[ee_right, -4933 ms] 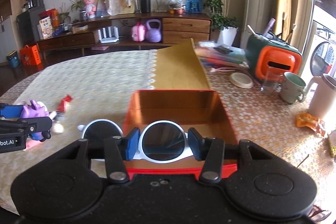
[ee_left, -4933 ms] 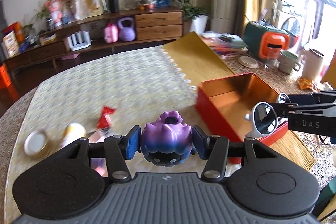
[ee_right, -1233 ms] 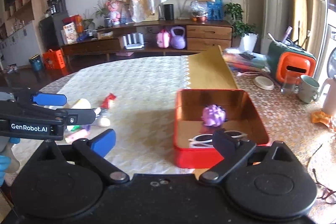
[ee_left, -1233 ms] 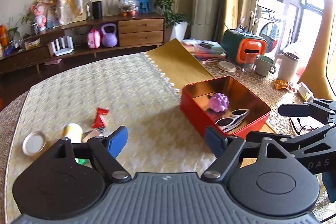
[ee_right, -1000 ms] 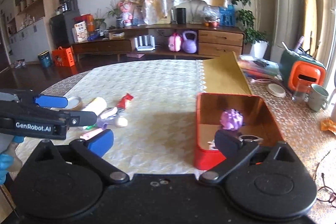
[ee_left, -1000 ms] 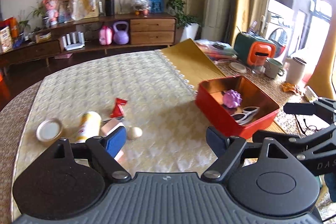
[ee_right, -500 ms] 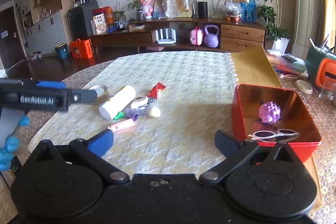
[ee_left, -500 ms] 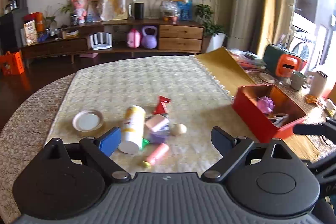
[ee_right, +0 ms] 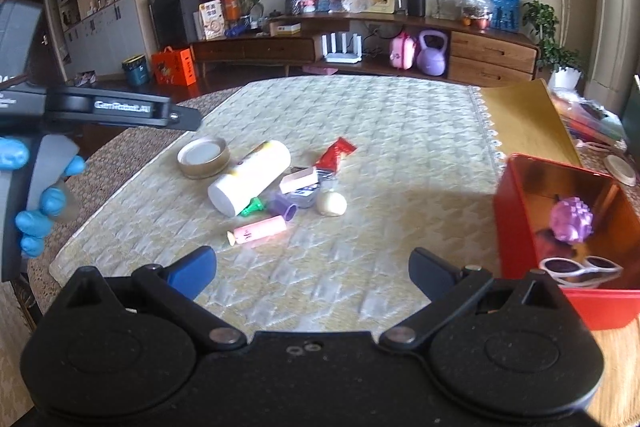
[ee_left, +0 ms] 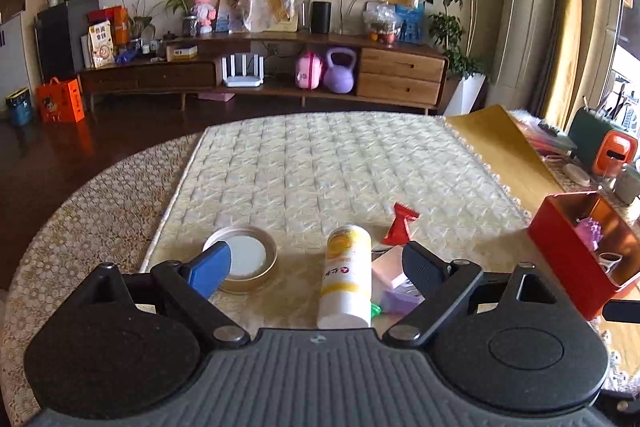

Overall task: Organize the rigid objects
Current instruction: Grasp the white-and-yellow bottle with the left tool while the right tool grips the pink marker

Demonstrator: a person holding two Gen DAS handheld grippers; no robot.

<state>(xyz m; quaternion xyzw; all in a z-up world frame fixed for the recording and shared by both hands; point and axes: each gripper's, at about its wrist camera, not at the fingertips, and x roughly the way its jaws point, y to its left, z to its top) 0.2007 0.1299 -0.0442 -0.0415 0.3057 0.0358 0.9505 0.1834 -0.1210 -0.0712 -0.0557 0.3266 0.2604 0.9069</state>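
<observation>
A pale cream quilted cloth with a woven check pattern [ee_right: 360,131] covers the table. On it lie a white cylindrical bottle banded in yellow [ee_right: 250,177], a red foil wrapper [ee_right: 335,154], a pink tube [ee_right: 260,230], a cream egg-shaped piece [ee_right: 331,203] and a tan-rimmed round lid with a white centre [ee_right: 203,157]. At three o'clock, the glossy red box with a coppery inside [ee_right: 516,223] holds a spiky lilac toy [ee_right: 570,219] and white-framed dark-lensed sunglasses [ee_right: 576,267].

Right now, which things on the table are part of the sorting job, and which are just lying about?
Job:
red box, holding purple toy and sunglasses
white bottle
round lid
pink tube
cream ball
red wrapper

Lying about:
orange-and-green container
mug
</observation>
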